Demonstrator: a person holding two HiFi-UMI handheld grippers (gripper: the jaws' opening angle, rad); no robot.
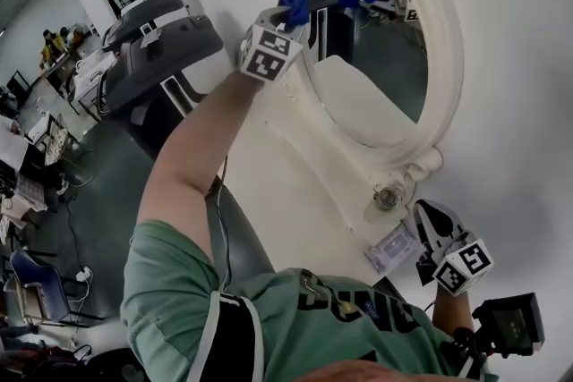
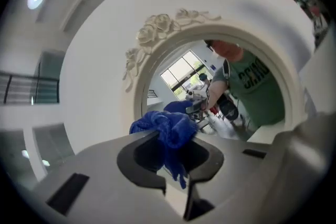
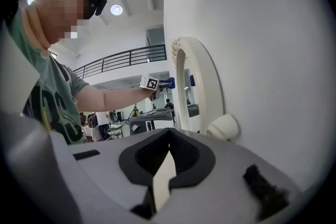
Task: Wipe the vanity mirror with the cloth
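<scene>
The white oval vanity mirror (image 1: 445, 58) with a rose-carved frame leans against a white wall. My left gripper (image 1: 288, 16) is raised to the mirror's upper left edge and is shut on a bunched blue cloth (image 1: 294, 6), which touches the glass by the frame. The left gripper view shows the cloth (image 2: 168, 131) between the jaws, the carved frame (image 2: 157, 29) ahead, and the cloth's reflection in the glass. My right gripper (image 1: 427, 215) hangs low beside the mirror's base, jaws closed on nothing. In the right gripper view its tips (image 3: 169, 134) meet, with the mirror (image 3: 197, 86) beyond.
A round foot (image 1: 428, 164) props the mirror, with a small shiny round object (image 1: 387, 197) and a clear flat packet (image 1: 391, 248) below it. Grey machines (image 1: 157, 49) and desks with people stand at the left. A black device (image 1: 510, 324) sits by my right wrist.
</scene>
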